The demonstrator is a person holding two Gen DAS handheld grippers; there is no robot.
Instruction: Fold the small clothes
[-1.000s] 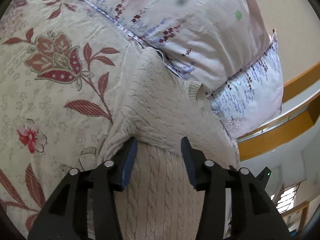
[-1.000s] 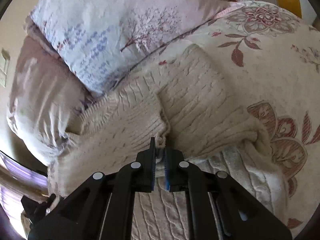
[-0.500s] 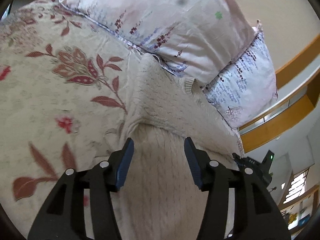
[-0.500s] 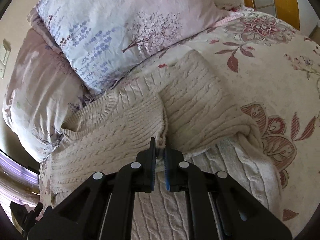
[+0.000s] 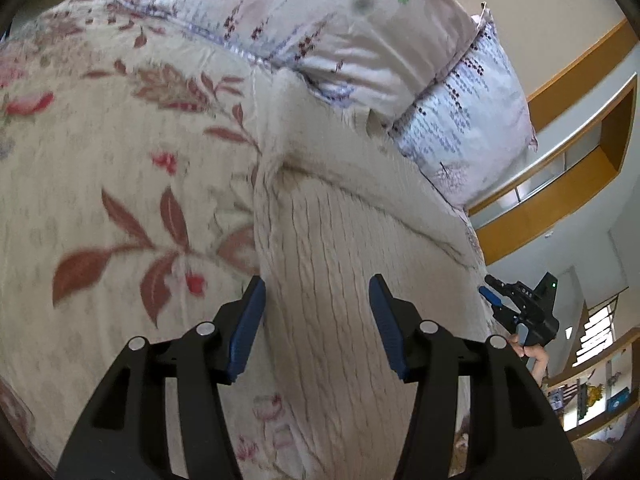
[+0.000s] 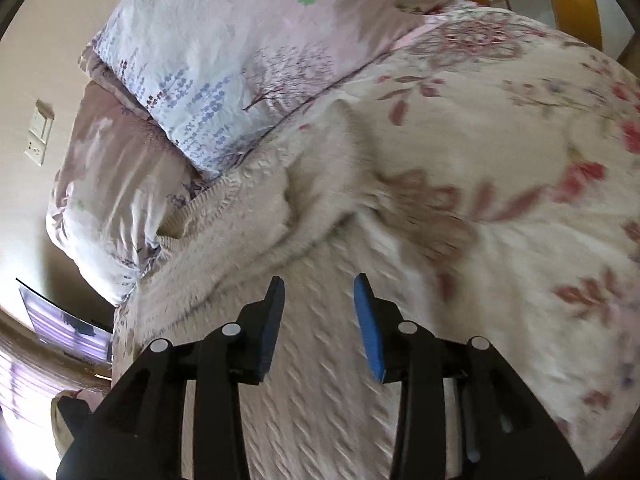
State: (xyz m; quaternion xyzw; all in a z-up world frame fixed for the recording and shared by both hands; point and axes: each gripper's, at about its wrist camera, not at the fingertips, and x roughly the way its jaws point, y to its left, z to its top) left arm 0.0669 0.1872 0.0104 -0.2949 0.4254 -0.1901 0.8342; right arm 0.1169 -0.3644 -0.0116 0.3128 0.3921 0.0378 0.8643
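Observation:
A cream cable-knit sweater lies on the floral bedspread, its sleeves folded in across the body below the pillows. My left gripper hovers open above the sweater's lower part, nothing between its fingers. In the right wrist view the same sweater runs from the pillows down under my right gripper. Its jaws are opening, and the blue pads stand apart with no cloth between them. The right gripper also shows at the sweater's right edge in the left wrist view, held by a hand.
Two floral pillows lean against the wall at the head of the bed, touching the sweater's collar end. A wooden headboard shelf stands to the right. The bedspread spreads wide beside the sweater.
My right gripper let go of the folded sleeve edge and drew back toward the sweater's lower part. My left gripper, still open, also pulled back along the sweater.

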